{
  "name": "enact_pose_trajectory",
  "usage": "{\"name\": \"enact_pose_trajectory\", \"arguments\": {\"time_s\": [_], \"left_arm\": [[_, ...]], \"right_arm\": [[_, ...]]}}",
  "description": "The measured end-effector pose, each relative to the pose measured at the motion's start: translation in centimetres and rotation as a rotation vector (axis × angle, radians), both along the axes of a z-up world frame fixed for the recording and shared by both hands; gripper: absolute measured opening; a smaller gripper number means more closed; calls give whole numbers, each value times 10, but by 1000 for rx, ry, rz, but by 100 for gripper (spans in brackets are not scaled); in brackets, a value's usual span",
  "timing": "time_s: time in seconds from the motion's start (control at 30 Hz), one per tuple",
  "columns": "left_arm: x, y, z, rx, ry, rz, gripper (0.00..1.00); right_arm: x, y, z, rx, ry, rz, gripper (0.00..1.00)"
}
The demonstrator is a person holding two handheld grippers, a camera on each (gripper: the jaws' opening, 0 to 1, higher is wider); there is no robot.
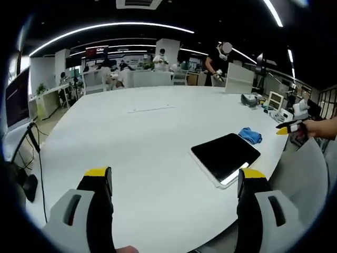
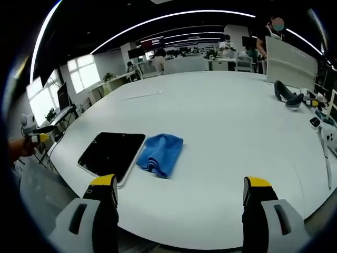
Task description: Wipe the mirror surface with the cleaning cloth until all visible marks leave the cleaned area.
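A dark rectangular mirror (image 1: 225, 155) with a white rim lies flat near the edge of the large white table (image 1: 147, 137); the right gripper view has the mirror (image 2: 111, 152) at the table's near left. A folded blue cleaning cloth (image 2: 160, 153) rests on the table just right of it, touching or almost touching its rim; from the left the cloth (image 1: 250, 135) sits beyond the mirror. My left gripper (image 1: 175, 182) is open, above the table, nothing between its jaws. My right gripper (image 2: 180, 190) is open too, held short of the cloth. The right gripper (image 1: 290, 128) also appears at the far right, in a hand.
A thin white strip (image 1: 150, 109) lies mid-table. Dark gear and cables (image 2: 287, 94) sit at the table's far right, with white devices (image 2: 329, 138) near the right edge. People, desks and partitions stand beyond the table. A monitor (image 1: 17, 100) stands at the left.
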State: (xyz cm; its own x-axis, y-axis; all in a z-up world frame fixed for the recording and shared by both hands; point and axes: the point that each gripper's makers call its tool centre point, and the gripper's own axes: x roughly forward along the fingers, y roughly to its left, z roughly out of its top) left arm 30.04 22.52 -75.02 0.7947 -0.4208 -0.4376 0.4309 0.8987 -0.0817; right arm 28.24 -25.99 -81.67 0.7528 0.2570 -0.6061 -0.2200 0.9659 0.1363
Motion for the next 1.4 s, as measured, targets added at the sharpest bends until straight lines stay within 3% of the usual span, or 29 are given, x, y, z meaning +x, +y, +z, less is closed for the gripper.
{"name": "enact_pose_trajectory", "arguments": {"time_s": [0.17,0.73,0.97,1.17,1.23,1.27,1.33,1.4], "left_arm": [[4,11,3,38,-26,34,99],[4,14,13,19,-52,51,99],[2,15,12,18,-53,58,99],[0,15,8,13,-46,64,99],[0,15,7,7,-45,66,99],[0,14,7,6,-47,66,99],[-1,12,4,1,-46,68,99],[-4,9,-1,-2,-37,66,99]], "right_arm": [[-4,-6,-5,-3,5,-31,99],[-7,-2,2,-8,-3,-40,99],[0,-8,11,-56,63,-76,99],[10,4,21,1,88,-81,99],[10,8,21,3,139,-82,99],[5,15,16,42,222,-86,99],[11,23,17,81,266,-86,98],[16,28,19,32,285,-27,89]]}}
